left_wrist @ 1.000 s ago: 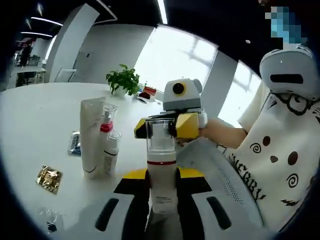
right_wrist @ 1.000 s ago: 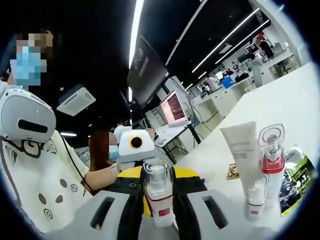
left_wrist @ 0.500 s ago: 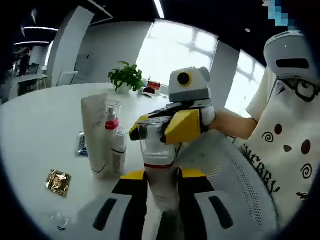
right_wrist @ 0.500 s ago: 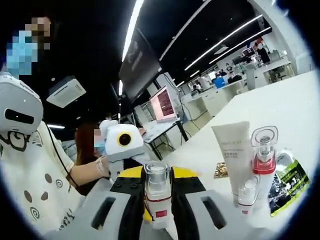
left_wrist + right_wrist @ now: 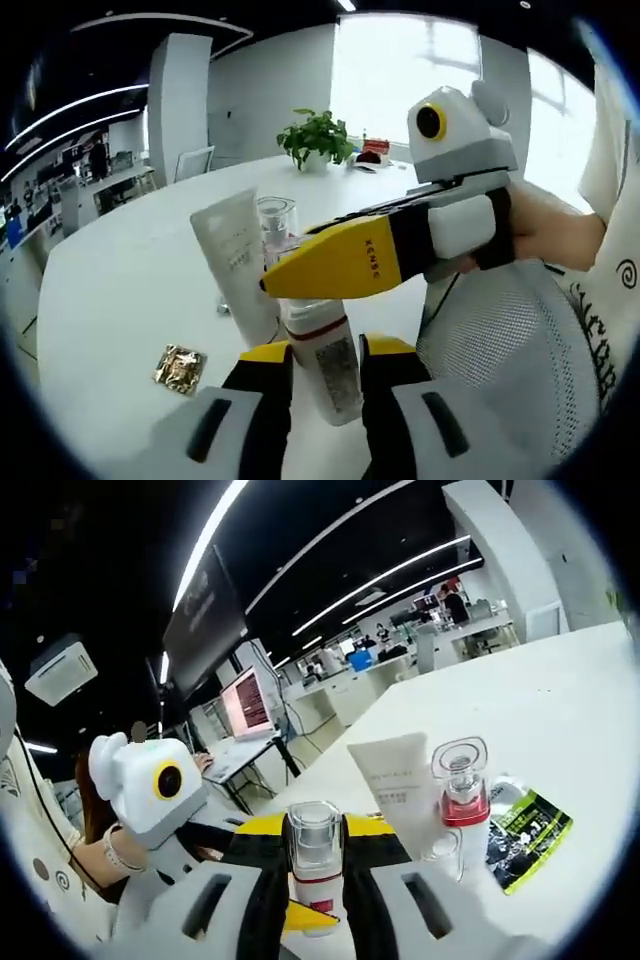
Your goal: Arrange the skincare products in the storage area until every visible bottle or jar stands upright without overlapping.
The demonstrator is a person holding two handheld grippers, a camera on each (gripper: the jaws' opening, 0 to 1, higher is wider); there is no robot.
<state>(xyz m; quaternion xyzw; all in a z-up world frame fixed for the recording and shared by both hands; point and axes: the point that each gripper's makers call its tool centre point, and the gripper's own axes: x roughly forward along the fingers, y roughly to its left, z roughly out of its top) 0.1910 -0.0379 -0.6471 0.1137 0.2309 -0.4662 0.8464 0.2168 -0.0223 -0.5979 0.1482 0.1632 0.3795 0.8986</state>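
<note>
Your left gripper (image 5: 322,362) pinches white bottle (image 5: 325,360) low on its body, printed label facing you, text too small to read. Your right gripper (image 5: 316,865) clamps same bottle's clear cap. Yellow jaw reads "KENSE" or similar. White matte tube (image 5: 396,785), faint unreadable print, stands on white table (image 5: 560,710) beside red-collared pump bottle (image 5: 462,805). Gold foil sachet (image 5: 180,367) lies near.
</note>
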